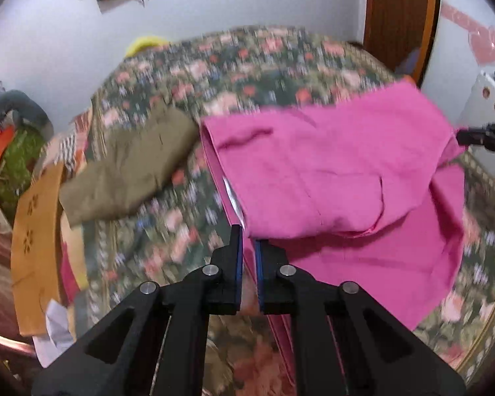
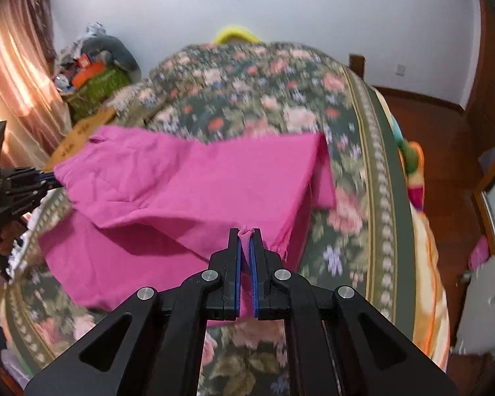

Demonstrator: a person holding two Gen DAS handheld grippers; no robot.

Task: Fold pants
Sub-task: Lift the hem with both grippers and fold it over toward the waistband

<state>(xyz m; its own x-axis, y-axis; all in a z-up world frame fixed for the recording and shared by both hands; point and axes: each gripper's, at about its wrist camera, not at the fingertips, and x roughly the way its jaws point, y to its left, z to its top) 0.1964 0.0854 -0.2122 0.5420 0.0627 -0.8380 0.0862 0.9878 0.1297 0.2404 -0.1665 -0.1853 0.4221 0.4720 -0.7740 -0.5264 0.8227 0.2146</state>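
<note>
- Bed point(image 2: 376, 138), floral green cover, is carrying the clothes.
- Pink pants point(image 1: 330, 171) are lying partly on it, upper layer raised.
- Olive folded garment point(image 1: 128, 168) is resting beside them.

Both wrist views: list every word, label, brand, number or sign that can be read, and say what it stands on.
No text can be read in either view.
White label inside the pink pants: print, if any, too blurred to read.
Orange box on the pile by the curtain: white mark, too small and blurred to read.
Tan cloth: flower-like cut-outs only, no lettering.
</note>
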